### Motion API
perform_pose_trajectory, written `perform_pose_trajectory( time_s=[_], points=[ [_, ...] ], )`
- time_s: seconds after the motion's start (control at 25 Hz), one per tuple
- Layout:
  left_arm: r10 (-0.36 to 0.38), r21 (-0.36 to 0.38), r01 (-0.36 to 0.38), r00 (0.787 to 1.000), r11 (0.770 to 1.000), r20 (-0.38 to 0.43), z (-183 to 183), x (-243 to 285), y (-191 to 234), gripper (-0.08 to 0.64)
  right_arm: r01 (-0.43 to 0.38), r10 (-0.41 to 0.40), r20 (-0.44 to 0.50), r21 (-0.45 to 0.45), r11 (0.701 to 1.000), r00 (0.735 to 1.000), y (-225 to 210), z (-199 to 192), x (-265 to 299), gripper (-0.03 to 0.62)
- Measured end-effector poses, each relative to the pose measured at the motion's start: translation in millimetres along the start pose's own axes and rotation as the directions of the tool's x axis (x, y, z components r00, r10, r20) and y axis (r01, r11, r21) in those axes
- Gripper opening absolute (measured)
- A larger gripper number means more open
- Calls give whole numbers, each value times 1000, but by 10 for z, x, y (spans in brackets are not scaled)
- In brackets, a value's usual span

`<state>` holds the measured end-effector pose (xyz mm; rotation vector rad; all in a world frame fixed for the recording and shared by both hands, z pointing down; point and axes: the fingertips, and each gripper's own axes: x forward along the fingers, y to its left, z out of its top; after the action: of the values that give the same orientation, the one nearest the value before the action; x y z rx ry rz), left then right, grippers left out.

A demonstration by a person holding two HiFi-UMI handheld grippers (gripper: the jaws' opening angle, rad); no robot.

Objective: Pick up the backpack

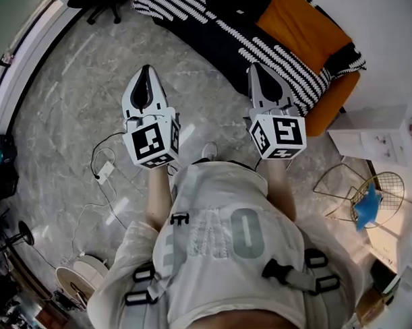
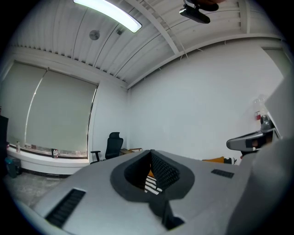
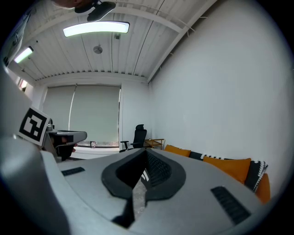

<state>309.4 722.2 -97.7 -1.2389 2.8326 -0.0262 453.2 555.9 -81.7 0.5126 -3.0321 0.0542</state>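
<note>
I cannot make out a backpack in any view. My left gripper is held level over the grey marble floor, shut with nothing between its jaws. My right gripper is level beside it, also shut and empty, its tip near the edge of the orange sofa. In the left gripper view the closed jaws point at a white wall. The right gripper view shows its closed jaws pointing along the room toward the window blind, with orange cushions at the right.
A black-and-white striped throw lies across the sofa. A white box and a gold wire table holding something blue stand at the right. A white cable and charger lie on the floor at left. A black office chair stands far off.
</note>
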Motion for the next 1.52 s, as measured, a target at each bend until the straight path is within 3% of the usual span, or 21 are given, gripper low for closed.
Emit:
perform_pose_trajectory(
  time_s=[0.32,0.68,0.88,0.96,1.28,1.52],
  points=[
    [22,-22,-22,1000,1000,9,-88,258,297,20,19,-19,10,-31,999,1000,9,4,269,6],
    [48,0,-48,998,999,32,-127,532,415,20,27,-26,55,-20,999,998,-173,67,582,6],
    [54,15,-54,998,998,25,-163,794,457,20,40,-35,59,-99,994,998,-269,73,866,6],
    [51,12,-51,998,999,33,-158,935,451,20,35,-29,72,-93,995,997,-325,101,1009,6],
    [38,12,-38,999,999,27,-220,1882,438,20,31,-25,75,-69,997,997,-717,121,1862,6],
    [27,10,-27,1000,1000,1,-239,2939,495,20,25,-23,46,-49,999,999,-1122,190,2852,6]
  ],
)
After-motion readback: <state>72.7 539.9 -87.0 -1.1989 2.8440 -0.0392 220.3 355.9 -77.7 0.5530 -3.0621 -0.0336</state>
